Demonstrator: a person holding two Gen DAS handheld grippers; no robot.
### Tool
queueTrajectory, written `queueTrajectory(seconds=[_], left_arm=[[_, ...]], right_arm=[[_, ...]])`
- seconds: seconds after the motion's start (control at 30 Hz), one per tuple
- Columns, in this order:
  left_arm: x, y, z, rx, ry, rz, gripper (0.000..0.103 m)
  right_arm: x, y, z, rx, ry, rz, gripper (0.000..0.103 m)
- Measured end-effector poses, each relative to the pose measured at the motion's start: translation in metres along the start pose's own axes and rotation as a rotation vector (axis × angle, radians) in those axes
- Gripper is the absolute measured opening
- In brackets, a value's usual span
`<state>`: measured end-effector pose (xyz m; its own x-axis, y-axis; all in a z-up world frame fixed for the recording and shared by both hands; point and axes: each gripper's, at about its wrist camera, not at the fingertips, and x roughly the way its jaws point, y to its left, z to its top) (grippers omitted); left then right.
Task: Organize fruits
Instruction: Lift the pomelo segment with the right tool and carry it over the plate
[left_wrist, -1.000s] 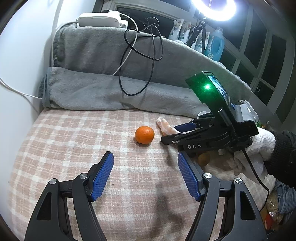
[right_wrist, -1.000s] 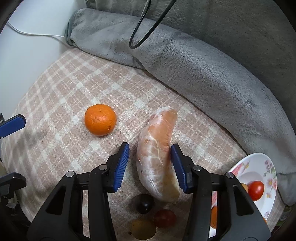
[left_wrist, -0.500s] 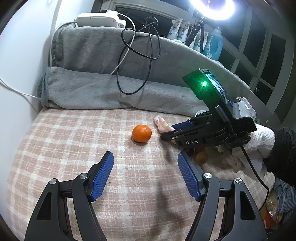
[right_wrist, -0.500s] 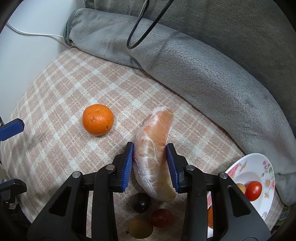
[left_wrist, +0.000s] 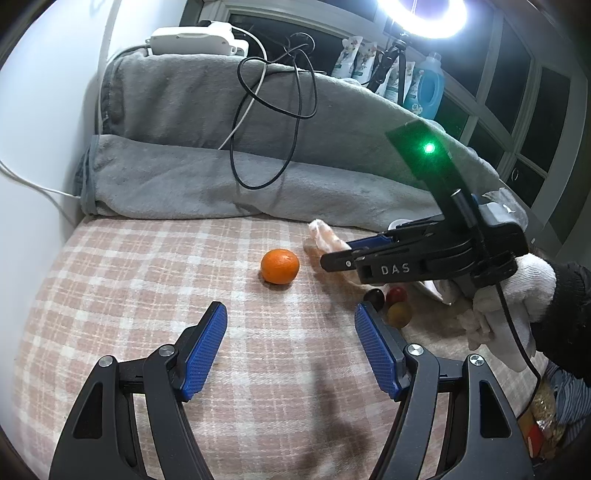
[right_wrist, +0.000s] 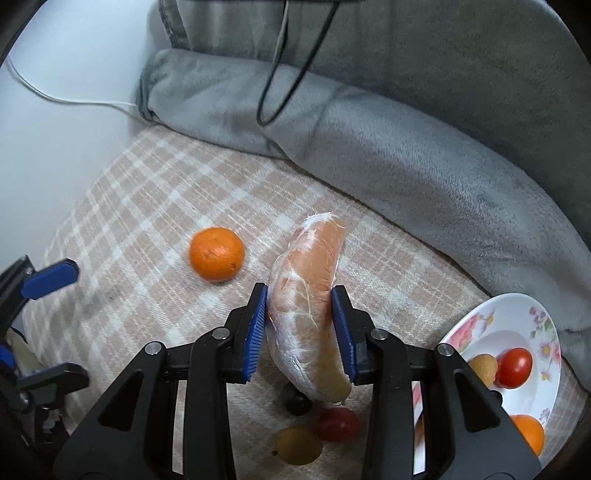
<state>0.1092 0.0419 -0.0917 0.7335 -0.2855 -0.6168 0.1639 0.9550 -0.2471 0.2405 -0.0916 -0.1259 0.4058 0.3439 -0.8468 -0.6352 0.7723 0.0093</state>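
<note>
Plaid bedding (right_wrist: 140, 206) carries loose fruit. My right tongs (right_wrist: 300, 325) clamp the pomelo segment (right_wrist: 306, 295); left tongs (left_wrist: 291, 347) gape, holding nothing. Plate (right_wrist: 476, 328) part-filled; orange (right_wrist: 217, 254), three small fruits remain.

The right tool (right_wrist: 300, 328) clamps a peeled pomelo segment (right_wrist: 306, 306) between its blue pads, above three small fruits (right_wrist: 319, 428). An orange (right_wrist: 217, 254) lies on the checked blanket (right_wrist: 147, 206). A floral plate (right_wrist: 524, 332) holds more fruit.

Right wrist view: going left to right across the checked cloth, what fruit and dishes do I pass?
Tangerine → wrapped pomelo wedge held in the right gripper → flowered plate → red cherry tomato on that plate.
</note>
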Motion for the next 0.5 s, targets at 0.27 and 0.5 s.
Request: queueTrajectory(seconds=[0.27,0.5], left_arm=[[-0.003,-0.005,0.001,0.005,-0.002,0.005,0.072],[-0.005,-0.013,0.002,0.013,-0.005,0.008,0.072]], right_arm=[[-0.030,-0.003,-0.001,0.028,-0.063,0.036,0.036],[-0.058,-0.013,-0.011,0.069,-0.109,0.044,0.036]])
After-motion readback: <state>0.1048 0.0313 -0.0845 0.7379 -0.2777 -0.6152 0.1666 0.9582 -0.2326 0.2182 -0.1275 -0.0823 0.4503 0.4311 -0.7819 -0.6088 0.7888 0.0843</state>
